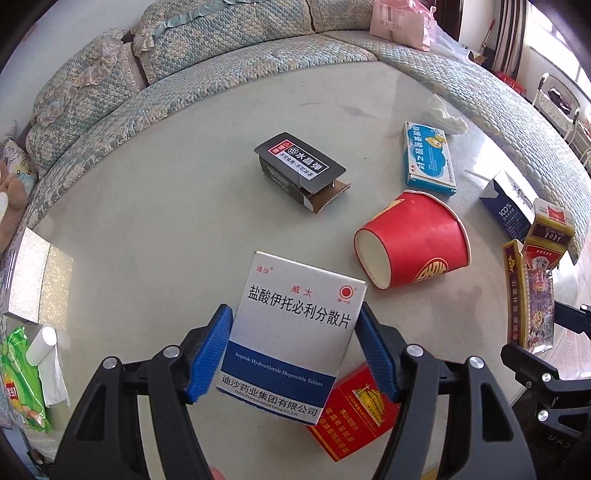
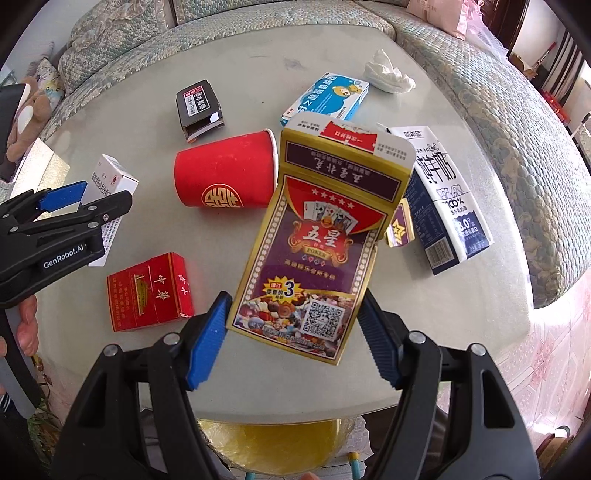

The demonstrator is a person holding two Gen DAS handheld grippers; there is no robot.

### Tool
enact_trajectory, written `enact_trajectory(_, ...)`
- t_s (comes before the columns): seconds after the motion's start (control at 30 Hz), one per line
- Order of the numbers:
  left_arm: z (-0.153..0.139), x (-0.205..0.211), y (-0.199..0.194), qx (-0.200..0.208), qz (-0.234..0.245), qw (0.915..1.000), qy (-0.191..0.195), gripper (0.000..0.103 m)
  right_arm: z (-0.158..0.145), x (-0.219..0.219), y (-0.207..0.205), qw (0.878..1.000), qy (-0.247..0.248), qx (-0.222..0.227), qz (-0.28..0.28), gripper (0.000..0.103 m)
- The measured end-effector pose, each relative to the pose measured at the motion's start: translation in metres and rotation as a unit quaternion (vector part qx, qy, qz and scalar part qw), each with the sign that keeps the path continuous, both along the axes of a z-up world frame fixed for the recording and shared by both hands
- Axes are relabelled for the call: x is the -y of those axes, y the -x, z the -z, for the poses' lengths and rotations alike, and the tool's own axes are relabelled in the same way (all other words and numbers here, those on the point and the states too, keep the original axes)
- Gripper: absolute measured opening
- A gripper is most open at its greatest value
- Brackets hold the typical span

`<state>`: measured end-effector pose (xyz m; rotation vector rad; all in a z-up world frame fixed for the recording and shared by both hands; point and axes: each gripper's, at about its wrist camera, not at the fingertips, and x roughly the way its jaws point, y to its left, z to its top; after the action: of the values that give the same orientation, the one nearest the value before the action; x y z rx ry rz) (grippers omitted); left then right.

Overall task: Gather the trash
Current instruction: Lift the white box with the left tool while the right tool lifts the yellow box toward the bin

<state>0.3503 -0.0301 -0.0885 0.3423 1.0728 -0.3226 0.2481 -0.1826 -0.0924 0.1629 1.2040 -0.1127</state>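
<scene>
My left gripper [image 1: 293, 350] is shut on a white and blue medicine box [image 1: 295, 332], held above the pale table [image 1: 166, 221]. My right gripper [image 2: 291, 339] is shut on a gold and purple playing-card box [image 2: 321, 236], its top flap open. In the right wrist view the left gripper [image 2: 66, 199] shows at the left with the white box [image 2: 110, 181]. On the table lie a tipped red paper cup [image 1: 413, 240], a red cigarette pack [image 2: 149, 291], a black box [image 1: 299, 166], a blue and white medicine box [image 1: 428, 158], a milk carton [image 2: 443, 199] and a crumpled tissue [image 2: 388, 75].
A quilted sofa [image 1: 221, 48] curves round the table's far side. A yellow round container [image 2: 273, 446] sits below the table's near edge. A green packet [image 1: 18, 376] and a white roll [image 1: 42, 345] lie at the left. A pink bag [image 1: 399, 22] rests on the sofa.
</scene>
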Motion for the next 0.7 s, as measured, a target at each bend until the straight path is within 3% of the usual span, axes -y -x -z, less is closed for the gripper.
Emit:
enact_trajectory(0.33, -0.031, -0.026, 0.078, 0.035, -0.062, 0.9971, 0.028, 0.066, -0.026, -0.01, 0.049, 0.999, 0.003, 0.038, -0.027, 0.068)
enact_trajectory(0.5, -0.035, -0.038, 0.126, 0.054, -0.087, 0.9944, 0.027, 0.067, -0.026, -0.015, 0.085, 0.998, 0.004, 0.049, -0.044, 0.068)
enact_trajectory(0.7, -0.026, -0.048, 0.179, 0.049, -0.112, 0.9917, 0.042, 0.067, -0.014, -0.024, 0.125, 0.997, 0.005, 0.047, -0.063, 0.068)
